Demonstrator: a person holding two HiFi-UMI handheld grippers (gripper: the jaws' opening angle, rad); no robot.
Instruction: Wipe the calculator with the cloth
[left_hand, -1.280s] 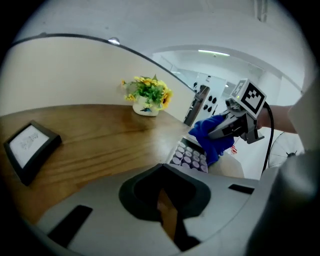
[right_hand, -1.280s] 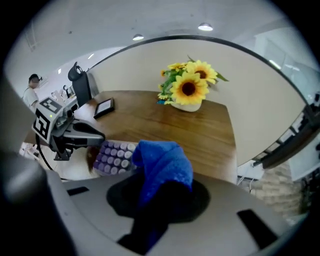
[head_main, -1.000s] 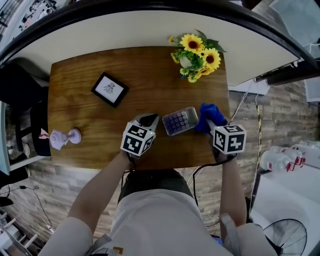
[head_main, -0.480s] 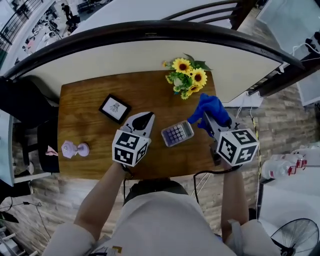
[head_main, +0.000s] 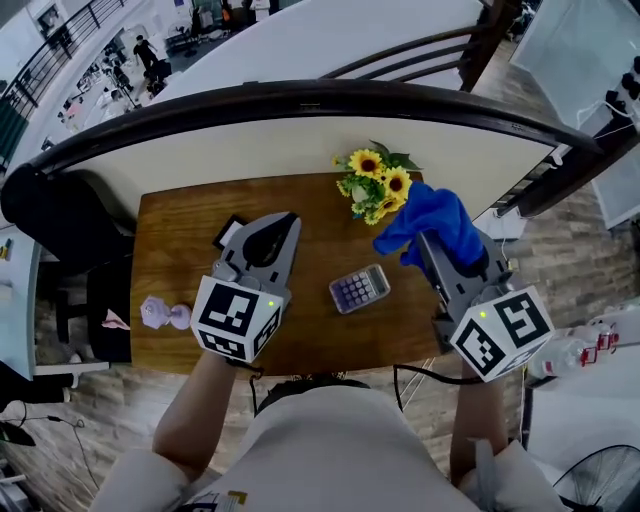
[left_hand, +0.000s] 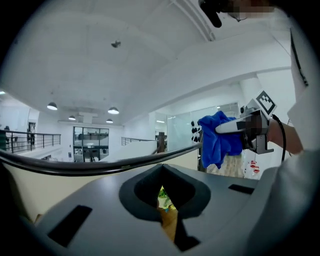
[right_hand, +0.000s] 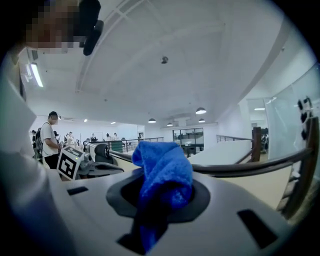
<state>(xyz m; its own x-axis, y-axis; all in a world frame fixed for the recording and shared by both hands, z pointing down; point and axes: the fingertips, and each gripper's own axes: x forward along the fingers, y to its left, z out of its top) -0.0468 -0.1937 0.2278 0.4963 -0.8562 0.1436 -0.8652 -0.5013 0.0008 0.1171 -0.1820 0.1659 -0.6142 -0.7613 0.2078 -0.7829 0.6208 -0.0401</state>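
I count one calculator (head_main: 359, 289) and one blue cloth (head_main: 431, 214). My right gripper (head_main: 432, 245) is clamped on the cloth; my left gripper (head_main: 285, 222) is closed on nothing.

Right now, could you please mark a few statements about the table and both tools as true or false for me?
1. The right tool grips the blue fleecy cloth. True.
2. That cloth lies on the grey pocket calculator. False: the calculator lies uncovered, apart from the cloth.
3. The left tool holds the calculator. False: its jaws are together, empty.
4. The yellow sunflower bunch stands near the far edge of the brown wooden table. True.
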